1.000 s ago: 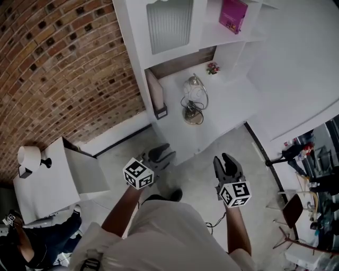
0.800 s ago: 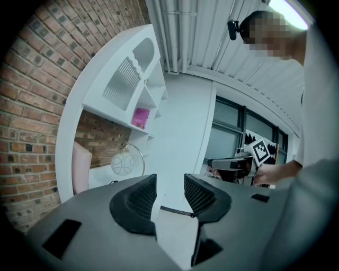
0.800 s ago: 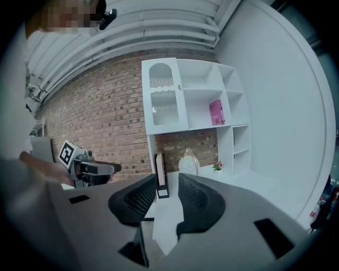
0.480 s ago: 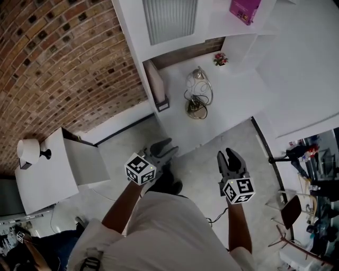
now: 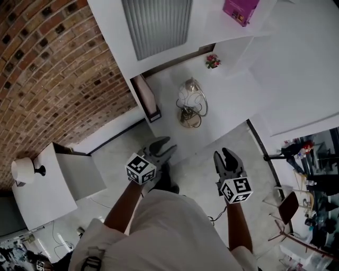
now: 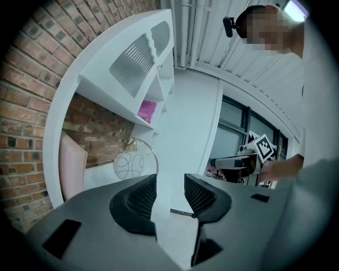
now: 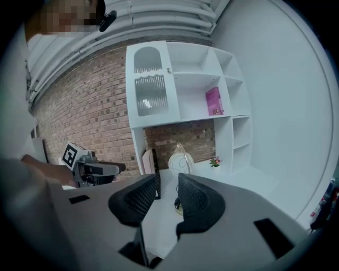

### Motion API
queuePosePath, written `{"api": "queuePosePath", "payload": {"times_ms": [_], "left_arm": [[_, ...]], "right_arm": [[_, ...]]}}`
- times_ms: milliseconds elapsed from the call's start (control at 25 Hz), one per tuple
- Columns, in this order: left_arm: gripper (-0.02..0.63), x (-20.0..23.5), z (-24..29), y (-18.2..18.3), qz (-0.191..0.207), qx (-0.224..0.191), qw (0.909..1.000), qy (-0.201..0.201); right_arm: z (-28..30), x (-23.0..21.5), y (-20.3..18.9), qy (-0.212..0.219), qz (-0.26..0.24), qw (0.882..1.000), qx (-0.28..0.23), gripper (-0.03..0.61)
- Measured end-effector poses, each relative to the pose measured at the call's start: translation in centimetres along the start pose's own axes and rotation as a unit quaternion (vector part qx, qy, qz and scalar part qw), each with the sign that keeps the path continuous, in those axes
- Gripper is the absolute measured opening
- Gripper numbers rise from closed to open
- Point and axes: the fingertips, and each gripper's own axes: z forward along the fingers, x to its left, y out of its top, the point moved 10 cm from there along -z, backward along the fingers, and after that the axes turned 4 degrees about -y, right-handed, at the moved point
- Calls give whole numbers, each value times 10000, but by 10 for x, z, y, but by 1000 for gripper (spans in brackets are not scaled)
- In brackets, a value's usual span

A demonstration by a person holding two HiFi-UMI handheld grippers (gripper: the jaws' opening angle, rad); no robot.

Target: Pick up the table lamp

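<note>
Nearest to the person, both grippers are held out over the floor, short of the counter's [image 5: 233, 108] front edge. The left gripper [image 5: 168, 146] has its jaws partly apart with nothing between them. The right gripper [image 5: 222, 154] is likewise parted and empty.

Beyond them, well apart from both, the table lamp [image 5: 189, 103] stands upright on the counter, just beside a pinkish panel [image 5: 144, 94] leaning at the alcove's left wall. It is a wire hoop rising from a round base, with a globe shade hanging inside.

The lamp lies ahead and between the two grippers. From above it looks slightly closer to the left one. The right gripper, though, points nearly straight at it, while the left aims a little to the lamp's right.

Farther back are a small flower pot [image 5: 213, 61] and a pink book [image 5: 235, 10] on the shelf.
</note>
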Motion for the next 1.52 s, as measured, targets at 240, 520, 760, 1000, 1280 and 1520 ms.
{"api": "queuePosePath", "payload": {"times_ms": [240, 520, 760, 1000, 1280, 1520], "left_arm": [[181, 42, 26, 12, 30, 135, 9995, -278], [181, 75, 38, 22, 77, 191, 9989, -430], [181, 86, 39, 22, -40, 205, 9994, -293], [183, 93, 48, 18, -118, 154, 9998, 15], [183, 95, 63, 4, -340, -23, 9986, 415], [184, 98, 88, -18, -575, 17, 9966, 594]], "right_arm": [[42, -6, 15, -109, -9, 9999, 49, 143], [78, -10, 23, -232, 14, 9997, 121, 141], [98, -19, 32, -150, -6, 9997, 185, 138], [126, -37, 42, 205, -140, 9992, 299, 141], [165, -62, 46, 824, -368, 9944, 558, 152], [204, -79, 38, 1394, -493, 9861, 756, 172]]}}
